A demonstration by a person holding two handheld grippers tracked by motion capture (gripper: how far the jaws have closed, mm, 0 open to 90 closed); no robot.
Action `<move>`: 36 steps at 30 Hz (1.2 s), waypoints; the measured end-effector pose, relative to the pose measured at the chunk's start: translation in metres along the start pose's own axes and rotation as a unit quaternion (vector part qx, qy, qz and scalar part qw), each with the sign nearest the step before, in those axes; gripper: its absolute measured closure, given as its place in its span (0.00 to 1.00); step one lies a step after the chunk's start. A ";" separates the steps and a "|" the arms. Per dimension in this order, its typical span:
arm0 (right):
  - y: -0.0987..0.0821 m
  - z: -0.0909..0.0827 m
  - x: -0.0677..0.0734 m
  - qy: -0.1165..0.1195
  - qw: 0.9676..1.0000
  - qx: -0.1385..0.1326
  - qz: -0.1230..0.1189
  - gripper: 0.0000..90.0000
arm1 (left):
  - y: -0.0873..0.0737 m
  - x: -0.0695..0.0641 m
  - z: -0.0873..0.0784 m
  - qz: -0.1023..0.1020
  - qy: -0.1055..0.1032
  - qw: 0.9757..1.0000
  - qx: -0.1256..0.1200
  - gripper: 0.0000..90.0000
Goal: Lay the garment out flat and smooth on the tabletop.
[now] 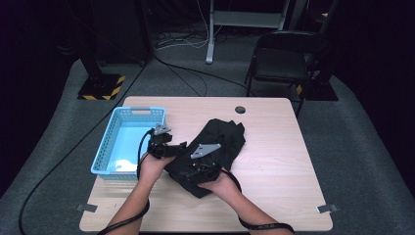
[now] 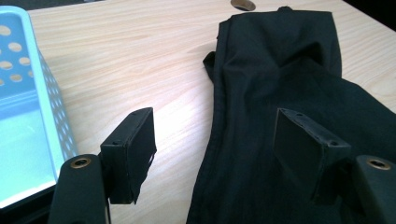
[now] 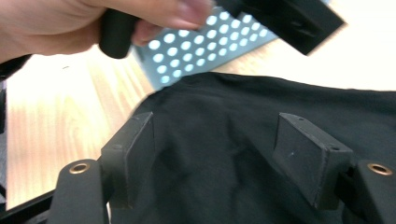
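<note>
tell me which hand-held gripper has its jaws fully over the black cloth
The right hand-held gripper: both open jaws stand over the black folded cloth garment. The left hand-held gripper straddles its edge, one jaw over bare wood.

Blue basket point(image 3: 201, 51) blurred & part-hidden by left hand point(image 3: 93, 21); black cloth point(image 3: 243, 140) cut off at btm.

Light wooden counter point(image 1: 274, 127) on grey carpet point(image 1: 357, 147), black folding chair point(image 1: 284, 61) beyond its far right corner, yellow-striped stand base point(image 1: 102, 87) beyond its far left, dark surroundings
</note>
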State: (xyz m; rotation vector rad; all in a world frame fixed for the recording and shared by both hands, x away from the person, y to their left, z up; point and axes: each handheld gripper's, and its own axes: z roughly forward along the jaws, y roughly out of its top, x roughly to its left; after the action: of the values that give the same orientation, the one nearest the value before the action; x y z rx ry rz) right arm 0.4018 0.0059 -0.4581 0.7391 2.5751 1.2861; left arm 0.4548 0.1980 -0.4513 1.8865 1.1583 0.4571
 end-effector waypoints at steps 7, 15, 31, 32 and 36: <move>-0.002 0.019 0.002 -0.001 0.999 0.036 -0.009 0.46 | 0.000 -0.004 0.002 0.011 0.023 1.000 0.008 0.33; -0.007 0.018 0.002 0.005 0.999 0.044 -0.019 1.00 | 0.000 -0.003 0.002 0.006 0.020 1.000 0.009 0.32; 0.006 0.015 0.020 0.007 0.999 0.032 -0.034 0.37 | 0.000 -0.001 0.002 -0.006 0.021 1.000 0.002 0.32; 0.006 0.018 0.022 0.005 0.998 0.038 -0.040 0.35 | 0.000 -0.001 0.001 -0.007 0.020 1.000 0.002 0.31; 0.006 0.032 0.028 -0.014 0.996 0.066 -0.051 0.24 | 0.000 0.001 0.001 -0.013 0.018 1.000 0.000 0.31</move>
State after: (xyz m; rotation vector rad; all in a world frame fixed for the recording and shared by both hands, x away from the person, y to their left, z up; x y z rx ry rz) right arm 0.3910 0.0459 -0.4709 0.6347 2.6572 1.0777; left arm 0.4558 0.1982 -0.4519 1.8685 1.2051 0.4793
